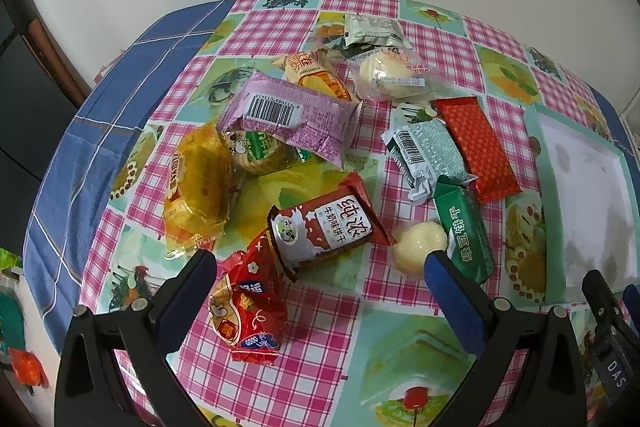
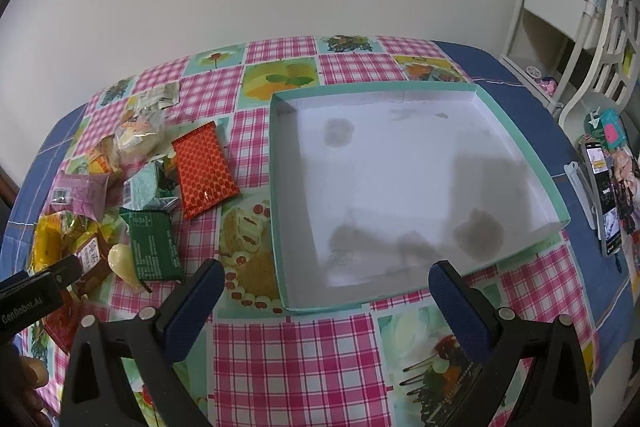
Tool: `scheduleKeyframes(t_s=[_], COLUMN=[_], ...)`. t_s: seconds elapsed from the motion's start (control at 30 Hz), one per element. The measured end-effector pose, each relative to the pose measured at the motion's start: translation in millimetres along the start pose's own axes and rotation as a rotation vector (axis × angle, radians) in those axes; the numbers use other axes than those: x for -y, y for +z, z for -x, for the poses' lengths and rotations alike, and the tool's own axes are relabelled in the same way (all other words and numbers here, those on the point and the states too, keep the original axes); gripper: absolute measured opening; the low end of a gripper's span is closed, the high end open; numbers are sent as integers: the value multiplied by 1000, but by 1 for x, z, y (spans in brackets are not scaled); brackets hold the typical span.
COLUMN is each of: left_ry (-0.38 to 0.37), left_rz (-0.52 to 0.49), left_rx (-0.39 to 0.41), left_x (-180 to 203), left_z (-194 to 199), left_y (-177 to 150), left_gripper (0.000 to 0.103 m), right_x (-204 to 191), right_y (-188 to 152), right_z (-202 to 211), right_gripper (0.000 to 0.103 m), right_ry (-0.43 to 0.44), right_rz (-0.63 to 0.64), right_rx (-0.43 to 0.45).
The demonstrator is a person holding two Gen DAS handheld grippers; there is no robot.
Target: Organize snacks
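Left tongs [image 1: 320,263] wide, holding nothing, over the snack pile by the counter's near edge; right tongs [image 2: 326,279] wide, holding nothing, over the near rim of the teal box [image 2: 520,143]. Box has nothing in it. Suggest: left takes the brown biscuit pack [image 1: 330,227] first, gripped across its short side, clear of the neighbours. Count: roughly thirteen wrapped snacks, one box.

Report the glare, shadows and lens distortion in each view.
Left wrist view: glare on the shiny yellow snack wrapper; fisheye bends the table edges, corners vignette black. Right wrist view: soft grey shadows across the white, teal-rimmed box; small glint on the red dotted packet.
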State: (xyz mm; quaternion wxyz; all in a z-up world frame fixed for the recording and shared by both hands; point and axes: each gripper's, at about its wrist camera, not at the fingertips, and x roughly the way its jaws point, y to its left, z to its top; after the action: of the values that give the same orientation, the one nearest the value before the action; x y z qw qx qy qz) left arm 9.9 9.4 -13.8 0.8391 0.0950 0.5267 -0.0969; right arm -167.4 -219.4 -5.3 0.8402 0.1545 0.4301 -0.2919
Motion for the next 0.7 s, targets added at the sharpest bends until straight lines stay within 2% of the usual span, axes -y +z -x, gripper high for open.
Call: scheduleKeyframes(t_s=[0.7], left_ry=[3], left_rz=[14], left_rx=[-14], left_x=[-2], left_z=[-3], left_y=[0], left_gripper=[103], right_x=[0], right_y=[-2], right_z=[-3], right_gripper=[103], right_ry=[-6], right_rz=[-8], right_rx=[-16])
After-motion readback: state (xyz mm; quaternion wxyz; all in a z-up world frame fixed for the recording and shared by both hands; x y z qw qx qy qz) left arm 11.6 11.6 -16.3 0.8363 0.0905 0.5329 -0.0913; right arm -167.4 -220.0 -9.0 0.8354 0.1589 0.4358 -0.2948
